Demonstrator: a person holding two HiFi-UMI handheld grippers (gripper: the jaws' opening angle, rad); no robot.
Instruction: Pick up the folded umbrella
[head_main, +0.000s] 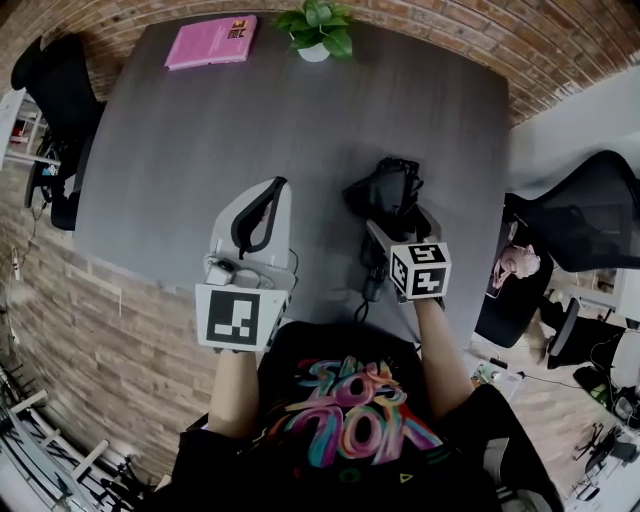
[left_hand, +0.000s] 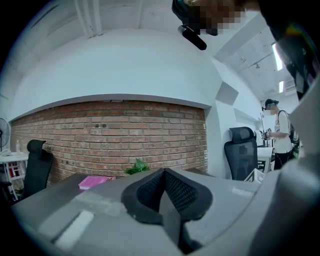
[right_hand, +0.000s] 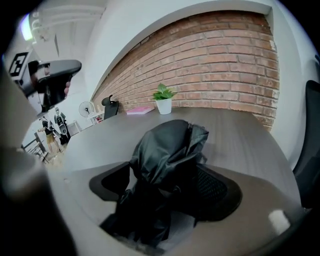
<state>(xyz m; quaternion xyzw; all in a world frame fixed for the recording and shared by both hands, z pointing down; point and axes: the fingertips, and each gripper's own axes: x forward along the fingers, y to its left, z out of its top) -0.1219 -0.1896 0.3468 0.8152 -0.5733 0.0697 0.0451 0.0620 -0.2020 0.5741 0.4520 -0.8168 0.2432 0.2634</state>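
The folded umbrella (head_main: 385, 188) is laid on the table (head_main: 300, 120), lengthwise between the right gripper's (right_hand: 165, 182) wide-open, unclamped jaws. The left gripper (left_hand: 162, 192) is held closed, empty, farther off.

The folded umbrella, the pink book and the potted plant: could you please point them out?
folded umbrella (right_hand: 162, 147): right gripper view, its black fabric.
pink book (head_main: 205, 43): head view, middle of cover.
potted plant (head_main: 320, 25): head view, its leaves.
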